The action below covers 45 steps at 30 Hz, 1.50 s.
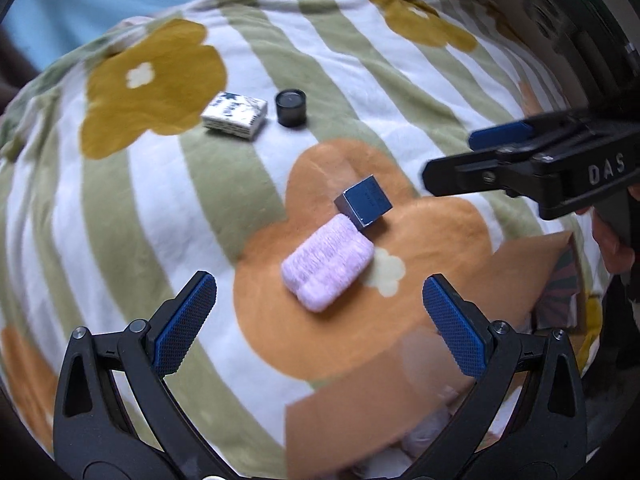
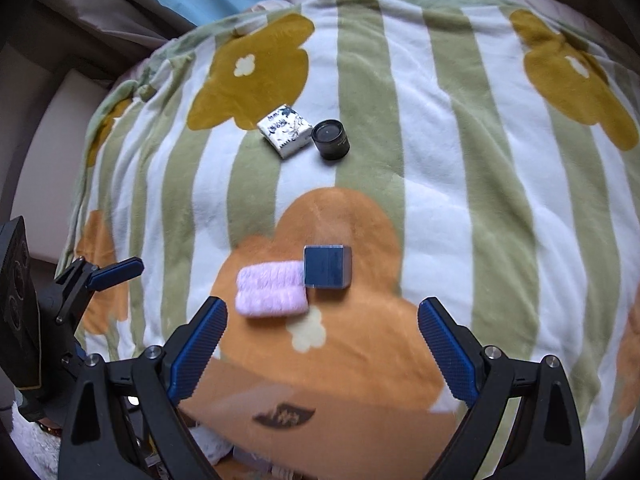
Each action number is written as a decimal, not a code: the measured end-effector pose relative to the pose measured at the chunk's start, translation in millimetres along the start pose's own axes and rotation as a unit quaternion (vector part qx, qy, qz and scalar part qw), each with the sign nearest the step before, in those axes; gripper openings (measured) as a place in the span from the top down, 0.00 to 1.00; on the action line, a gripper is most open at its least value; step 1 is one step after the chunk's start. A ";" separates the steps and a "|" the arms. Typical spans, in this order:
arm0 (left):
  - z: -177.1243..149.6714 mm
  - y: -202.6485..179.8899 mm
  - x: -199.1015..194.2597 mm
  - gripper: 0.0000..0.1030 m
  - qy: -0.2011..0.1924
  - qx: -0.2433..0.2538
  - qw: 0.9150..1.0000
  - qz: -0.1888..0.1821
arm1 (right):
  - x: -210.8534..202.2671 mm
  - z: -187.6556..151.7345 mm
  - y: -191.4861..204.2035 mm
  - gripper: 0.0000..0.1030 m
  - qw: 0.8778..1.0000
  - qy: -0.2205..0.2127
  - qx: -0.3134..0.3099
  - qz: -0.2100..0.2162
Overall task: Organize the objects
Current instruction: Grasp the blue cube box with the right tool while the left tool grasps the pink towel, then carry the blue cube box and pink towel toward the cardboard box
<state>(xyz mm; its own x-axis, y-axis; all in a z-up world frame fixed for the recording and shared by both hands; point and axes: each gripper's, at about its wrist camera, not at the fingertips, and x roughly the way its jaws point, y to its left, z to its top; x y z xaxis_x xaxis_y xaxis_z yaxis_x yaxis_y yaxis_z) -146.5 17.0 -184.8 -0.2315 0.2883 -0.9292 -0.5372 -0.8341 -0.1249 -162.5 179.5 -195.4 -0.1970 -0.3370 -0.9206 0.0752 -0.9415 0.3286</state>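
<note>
Flowered blanket [image 2: 460,160] — pink pad [image 2: 272,290] touching blue box [image 2: 326,266].

**Cardboard box and printed labels escape clear view**

The cardboard box [image 1: 400,412] runs off the lower edge, its contents a pale blur. Lettering on the patterned white box [image 2: 285,131] and dark blue cube [image 1: 366,202] — too small to read.

Black gripper [image 1: 320,312] frames — blue ribbed pads [image 1: 186,322], silver screws.
</note>
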 end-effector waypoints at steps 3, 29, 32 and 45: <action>4.8 6.2 22.8 0.01 0.010 0.017 0.999 -0.024 | 21.8 10.2 -1.6 0.08 1.000 0.014 0.007 0.001; 0.4 7.8 106.5 0.40 0.058 0.075 0.990 -0.106 | 102.4 24.0 -3.5 0.47 0.996 0.090 0.011 -0.022; -2.5 4.5 106.7 0.48 0.055 0.088 0.989 -0.103 | 102.5 23.1 -5.9 0.53 0.996 0.090 0.011 -0.028; -4.2 5.9 98.2 0.56 0.050 0.093 0.989 -0.101 | 91.3 17.2 -17.7 0.63 0.996 0.083 0.013 -0.028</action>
<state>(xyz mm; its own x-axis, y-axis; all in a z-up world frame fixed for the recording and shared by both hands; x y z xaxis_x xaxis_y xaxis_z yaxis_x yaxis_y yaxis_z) -169.0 38.3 -278.3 -0.0275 0.3840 -0.9229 -0.7066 -0.6605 -0.2538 -198.6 165.3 -281.6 -0.0364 -0.2808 -0.9591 0.0421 -0.9593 0.2793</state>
